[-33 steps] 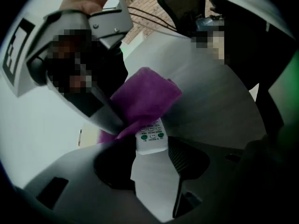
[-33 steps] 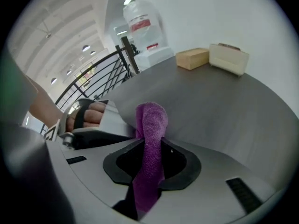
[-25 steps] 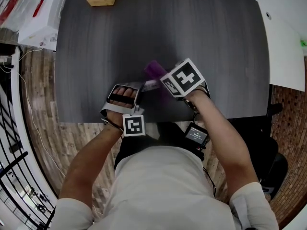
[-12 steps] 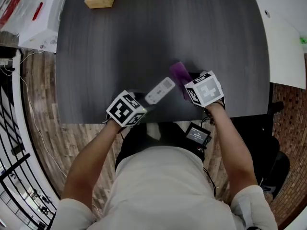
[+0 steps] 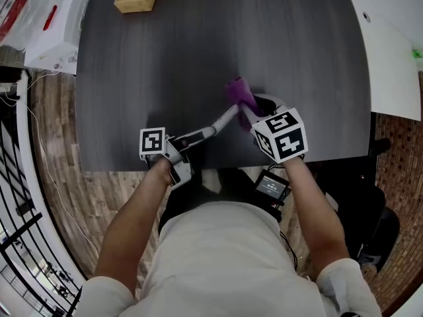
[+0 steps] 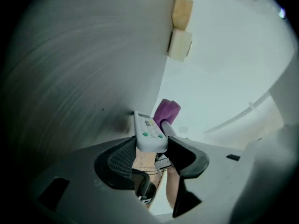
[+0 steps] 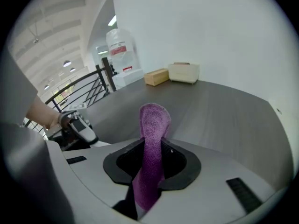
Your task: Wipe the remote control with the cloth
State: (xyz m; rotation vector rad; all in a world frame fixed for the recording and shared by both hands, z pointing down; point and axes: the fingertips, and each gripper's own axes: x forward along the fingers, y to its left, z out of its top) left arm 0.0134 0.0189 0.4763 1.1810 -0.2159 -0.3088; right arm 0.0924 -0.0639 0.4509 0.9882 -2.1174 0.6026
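While nothing of the task rests on it, tabletop (image 5: 198, 51): dark grey wood-grain slab, bare under the work zone.
Right tool (image 7: 152, 157): jaws narrow, pinched on the middle of a purple fuzzy microfibre cloth (image 5: 239, 96). Sits at the right, near the tabletop's near edge.
Left tool (image 6: 150, 149): jaws at medium width, clamped across the long edges of a slim white plastic remote control (image 5: 217, 124), at its button end.
Remote control, place: held in the air between the two tools, over the tabletop's near edge.
Remote control, axis: in the head view the long axis runs from the left tool up and to the right. Free display end points at the cloth. Button face shows in the left gripper view.
Remote control, handling: my read is light, stiff, smooth shell, so slippery under pads. An edge grip near one end suits it and leaves the face free to wipe. Keep pads off the buttons.
Cloth, shape: folded, rounded lobe sticking out ahead of the right tool's jaws.
Cloth, handling: likely soft, limp, grippy. Hold close to the lobe so it doesn't flop.
Contact: lobe sits at the remote control's free end. Touching or just beside, can't tell.
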